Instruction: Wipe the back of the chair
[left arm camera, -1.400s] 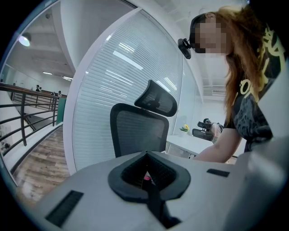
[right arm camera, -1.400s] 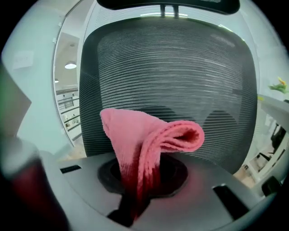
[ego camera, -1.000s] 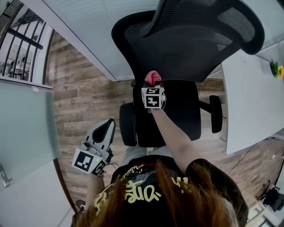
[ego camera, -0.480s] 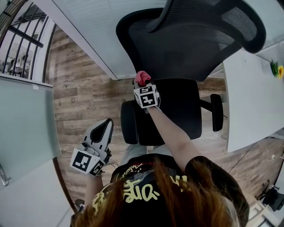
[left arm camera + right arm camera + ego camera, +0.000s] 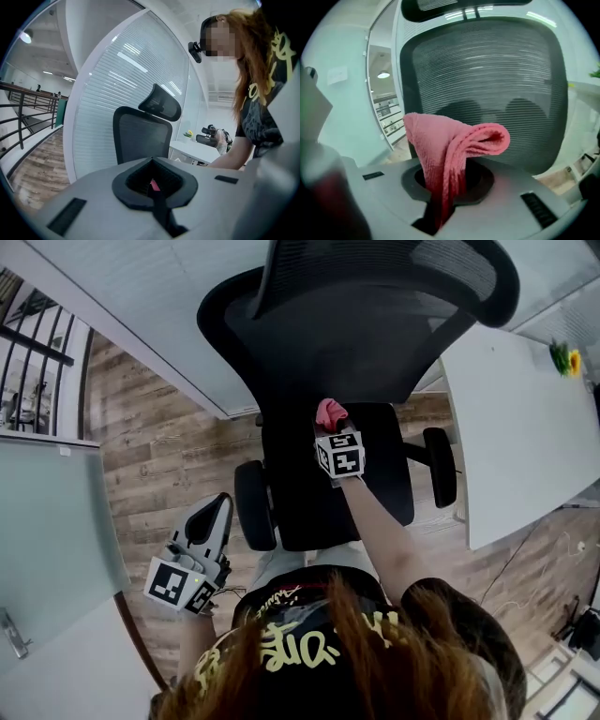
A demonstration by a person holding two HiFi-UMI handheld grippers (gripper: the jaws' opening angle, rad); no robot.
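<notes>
The black mesh chair back rises in front of me, its seat below. My right gripper is shut on a folded pink cloth, held against the lower part of the backrest, just above the seat. In the right gripper view the pink cloth sticks up out of the right gripper, close to the mesh. My left gripper hangs low at my left side, away from the chair. In its own view the left gripper is shut, with the chair back farther off.
A white desk stands right of the chair, with a yellow flower on it. Armrests flank the seat. A white blinded glass wall runs behind the chair. A dark railing and wood floor lie to the left.
My right gripper has swept the pink cloth left, then back right, along the lower chair back. The left gripper has barely moved.
</notes>
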